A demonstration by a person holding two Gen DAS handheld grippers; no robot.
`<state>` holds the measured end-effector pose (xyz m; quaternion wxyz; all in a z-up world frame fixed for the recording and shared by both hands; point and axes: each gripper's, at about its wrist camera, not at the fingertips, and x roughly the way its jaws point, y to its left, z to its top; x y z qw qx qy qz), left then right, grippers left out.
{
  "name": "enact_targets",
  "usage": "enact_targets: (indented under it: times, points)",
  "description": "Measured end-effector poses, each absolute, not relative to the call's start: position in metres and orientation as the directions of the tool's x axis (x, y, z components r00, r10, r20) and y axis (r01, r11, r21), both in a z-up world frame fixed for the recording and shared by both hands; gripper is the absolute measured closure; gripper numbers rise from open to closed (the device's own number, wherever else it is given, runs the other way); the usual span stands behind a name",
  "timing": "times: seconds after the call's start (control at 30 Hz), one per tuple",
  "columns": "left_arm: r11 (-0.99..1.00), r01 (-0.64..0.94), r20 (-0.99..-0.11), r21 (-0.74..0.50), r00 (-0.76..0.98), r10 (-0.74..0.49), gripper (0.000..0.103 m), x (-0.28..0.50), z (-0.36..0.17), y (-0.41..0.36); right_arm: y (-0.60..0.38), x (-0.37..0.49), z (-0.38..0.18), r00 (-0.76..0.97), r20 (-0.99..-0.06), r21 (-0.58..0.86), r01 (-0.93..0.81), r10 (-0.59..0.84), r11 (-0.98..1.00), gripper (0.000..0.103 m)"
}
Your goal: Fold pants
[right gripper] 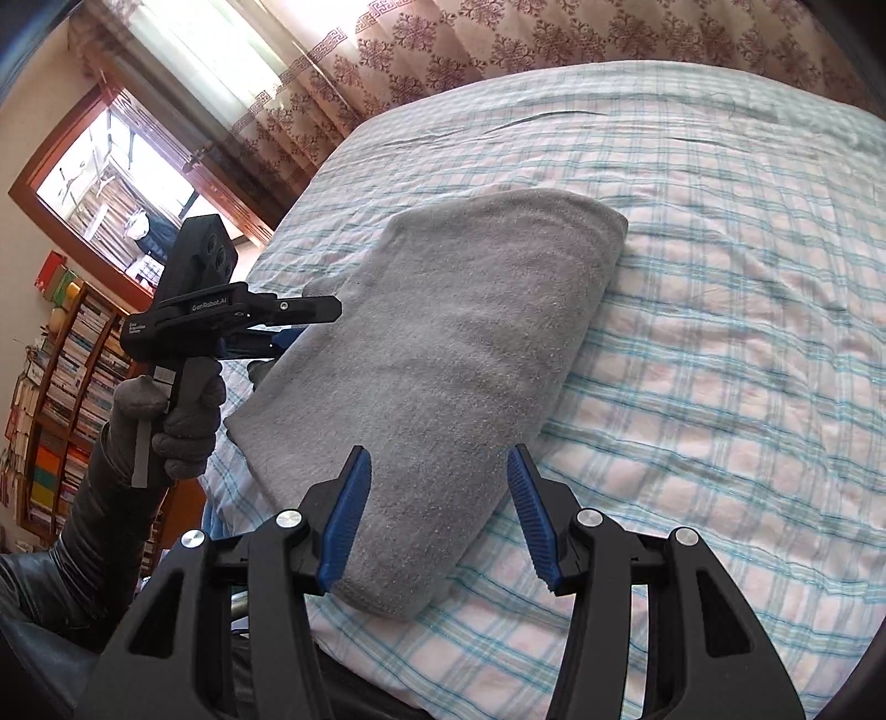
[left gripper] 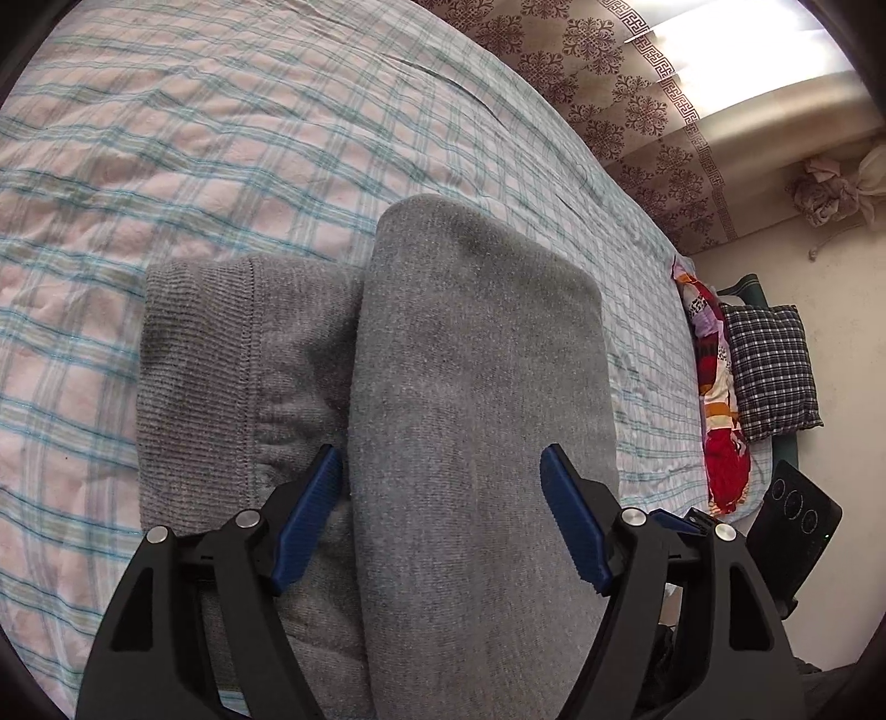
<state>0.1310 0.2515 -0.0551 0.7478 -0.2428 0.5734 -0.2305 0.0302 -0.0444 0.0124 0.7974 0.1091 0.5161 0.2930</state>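
A: What are the pants (left gripper: 476,387) made of?

B: Grey fleecy knit, soft and nubbly. They lie folded into a thick oblong bundle on the bed (left gripper: 194,166), with a rounded fold at the far end. In the left wrist view a ribbed band (left gripper: 194,365) with a stitched seam sticks out from under the top layer on the left side.

A: And the bedding?

B: A crinkled plaid sheet, pale pink squares crossed by teal and blue lines. At the head of the bed sit a dark checked pillow (left gripper: 772,371) and a bright red and orange patterned cloth (left gripper: 720,415) beside it. A brown patterned curtain (right gripper: 498,50) hangs behind the bed.

A: Any containers?

B: Only a wooden bookshelf (right gripper: 66,387) in the right wrist view, packed with books; titles are too small to read.

A: How do the grippers stand?

B: The left gripper (left gripper: 440,471) has its ribbed blue pads spread wide over the near end of the bundle, clamping nothing. Its left pad (left gripper: 310,515) sits at the edge of the top fold; whether it touches the cloth I cannot tell. The right gripper (right gripper: 437,471) is equally wide apart, hovering above the bundle's near corner and holding nothing. A grey-gloved hand (right gripper: 177,421) grips the other gripper's handle at the bundle's left side.
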Motion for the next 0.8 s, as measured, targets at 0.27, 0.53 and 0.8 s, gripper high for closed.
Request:
enact_targets:
  times: [0.27, 0.53, 0.8]
  points:
    - [0.759, 0.101, -0.729, -0.644, 0.222, -0.648, 0.037, 0.128, -0.053, 0.244, -0.036, 0.031, 0.007, 0.285, -0.764, 0.474, -0.36, 0.578, 0.804, 0.051]
    - [0.775, 0.1, -0.725, -0.624, 0.295, -0.623, 0.088, 0.122, -0.034, 0.26, -0.037, 0.034, 0.009, 0.298, -0.774, 0.459, -0.346, 0.559, 0.819, 0.051]
    - [0.821, 0.087, -0.736, -0.564, 0.397, -0.548, 0.089, 0.116, 0.002, 0.311, -0.016, 0.035, 0.023, 0.307, -0.766, 0.428, -0.412, 0.564, 0.805, 0.051]
